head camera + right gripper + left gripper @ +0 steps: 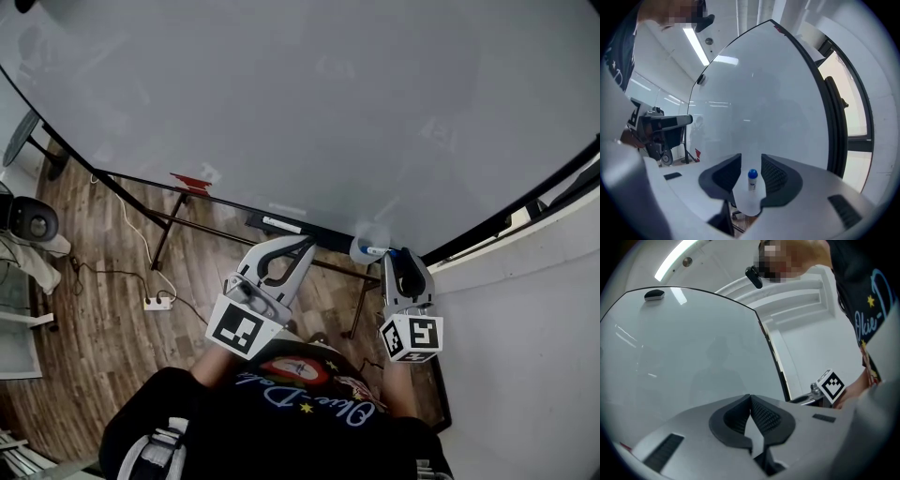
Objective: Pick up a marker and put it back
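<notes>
Now: 1 blue-capped marker [752,179] stands upright in the translucent cup [749,205] at the whiteboard's [309,112] near right edge; right hand-held gripper [401,259] jaws apart either side, not pressing, so marker judged put back; left hand-held gripper [750,399] closed, empty, idle at left.

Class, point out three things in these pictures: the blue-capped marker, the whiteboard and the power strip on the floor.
blue-capped marker [752,180]: right gripper view, on the barrel just below the cap.
whiteboard [309,103]: head view, on its bare surface.
power strip [157,303]: head view, on its white body.
</notes>
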`<state>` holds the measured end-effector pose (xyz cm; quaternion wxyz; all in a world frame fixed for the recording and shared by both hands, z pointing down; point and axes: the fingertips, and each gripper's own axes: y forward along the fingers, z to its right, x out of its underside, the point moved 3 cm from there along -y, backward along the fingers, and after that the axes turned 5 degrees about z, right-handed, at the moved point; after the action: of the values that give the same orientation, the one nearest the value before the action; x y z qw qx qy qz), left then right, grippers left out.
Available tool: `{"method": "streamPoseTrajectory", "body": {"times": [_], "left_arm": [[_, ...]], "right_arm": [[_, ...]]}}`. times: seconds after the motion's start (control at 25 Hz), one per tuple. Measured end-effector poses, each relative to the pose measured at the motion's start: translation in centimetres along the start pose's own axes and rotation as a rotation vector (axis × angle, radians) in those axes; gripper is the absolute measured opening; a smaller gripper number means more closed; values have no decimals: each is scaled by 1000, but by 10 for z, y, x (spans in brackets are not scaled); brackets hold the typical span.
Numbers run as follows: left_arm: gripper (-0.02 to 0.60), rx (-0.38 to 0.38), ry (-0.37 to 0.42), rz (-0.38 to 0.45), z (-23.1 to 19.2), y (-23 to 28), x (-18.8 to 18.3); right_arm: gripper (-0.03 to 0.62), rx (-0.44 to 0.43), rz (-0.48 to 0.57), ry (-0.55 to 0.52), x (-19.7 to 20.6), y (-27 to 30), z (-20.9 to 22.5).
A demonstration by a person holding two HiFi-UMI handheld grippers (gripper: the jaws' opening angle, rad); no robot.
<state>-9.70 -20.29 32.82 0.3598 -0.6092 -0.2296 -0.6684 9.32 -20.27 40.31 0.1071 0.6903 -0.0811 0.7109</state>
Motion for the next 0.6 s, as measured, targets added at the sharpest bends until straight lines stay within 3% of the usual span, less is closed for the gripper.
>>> {"method": "streamPoseTrajectory", "body": {"times": [0.28, 0.6], "left_arm": [[3, 12, -19, 1, 2, 6, 3], [3, 56, -42, 22, 11, 16, 4]], "right_arm": [[113, -4, 84, 15, -30, -11, -1], [18, 3, 169, 20, -57, -31, -5]]}}
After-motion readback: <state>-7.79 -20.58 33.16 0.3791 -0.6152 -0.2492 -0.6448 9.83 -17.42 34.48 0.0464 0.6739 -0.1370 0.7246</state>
